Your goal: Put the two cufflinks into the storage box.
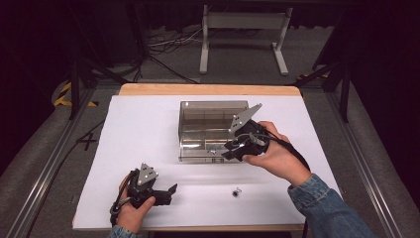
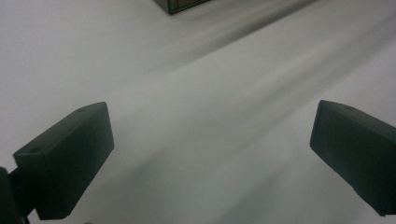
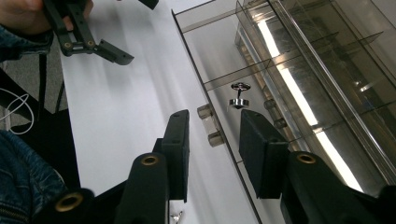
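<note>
Right gripper view: the small metal piece [image 3: 239, 95] lies in the clear box [image 3: 224, 77], just beyond the right gripper [image 3: 212, 140]. Its jaws stand half open, holding nothing.

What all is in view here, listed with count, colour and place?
box: one, clear smoky plastic with dividers, middle of the table toward its far side.
small metal part: one, silver, inside a box compartment near the front wall.
loose part: one, small and dark with a glint, on the sheet in front of the box.
sheet: one, white, covering most of the table.
table: one, wooden, its edge showing at the far side.
stand: one, white, on the floor beyond the table.
left gripper: one, black, near left of the sheet, jaws wide apart and empty.
right gripper: one, black, at the box's front right, jaws apart, holding nothing.
sleeve: denim blue, right forearm.
</note>
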### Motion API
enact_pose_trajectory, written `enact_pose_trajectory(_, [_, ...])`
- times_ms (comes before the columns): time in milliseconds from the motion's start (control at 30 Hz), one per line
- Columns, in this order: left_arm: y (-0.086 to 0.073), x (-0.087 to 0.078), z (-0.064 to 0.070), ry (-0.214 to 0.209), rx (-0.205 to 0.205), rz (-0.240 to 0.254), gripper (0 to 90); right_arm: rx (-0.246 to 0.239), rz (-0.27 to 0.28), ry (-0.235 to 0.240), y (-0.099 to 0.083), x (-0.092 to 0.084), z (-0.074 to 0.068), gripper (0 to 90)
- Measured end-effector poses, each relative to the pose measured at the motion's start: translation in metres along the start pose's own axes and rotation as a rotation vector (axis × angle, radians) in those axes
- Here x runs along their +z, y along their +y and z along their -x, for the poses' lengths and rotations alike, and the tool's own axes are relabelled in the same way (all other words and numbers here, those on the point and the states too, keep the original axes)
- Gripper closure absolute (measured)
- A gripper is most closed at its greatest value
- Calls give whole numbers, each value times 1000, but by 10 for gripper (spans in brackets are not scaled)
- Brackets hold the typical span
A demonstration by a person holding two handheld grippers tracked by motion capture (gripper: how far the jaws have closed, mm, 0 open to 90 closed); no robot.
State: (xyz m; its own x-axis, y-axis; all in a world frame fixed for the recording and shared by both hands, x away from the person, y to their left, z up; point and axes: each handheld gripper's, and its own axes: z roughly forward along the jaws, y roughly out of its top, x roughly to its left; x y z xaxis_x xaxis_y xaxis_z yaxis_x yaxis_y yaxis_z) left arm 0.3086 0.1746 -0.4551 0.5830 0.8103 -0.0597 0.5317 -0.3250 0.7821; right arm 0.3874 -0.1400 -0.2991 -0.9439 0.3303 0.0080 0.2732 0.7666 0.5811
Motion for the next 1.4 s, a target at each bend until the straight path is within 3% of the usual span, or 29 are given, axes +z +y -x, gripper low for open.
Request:
enact_pose_trajectory(300, [0,0,0,4,-2,-3,3,-22,48,12,-14,-15,-3,635])
enact_pose_trajectory(567, [-1,-1,0,9,0,-1,3,-25,80,33,-27,-17,-5,631])
enact_pose_trajectory(1033, [-1,-1,0,8,1,2,3,-27,86,-5,-47,-8,-19,610])
enact_pose_trajectory(1400, [-1,-1,1,11,5,-1,3,-10,69,-4,-65,14,-31,591])
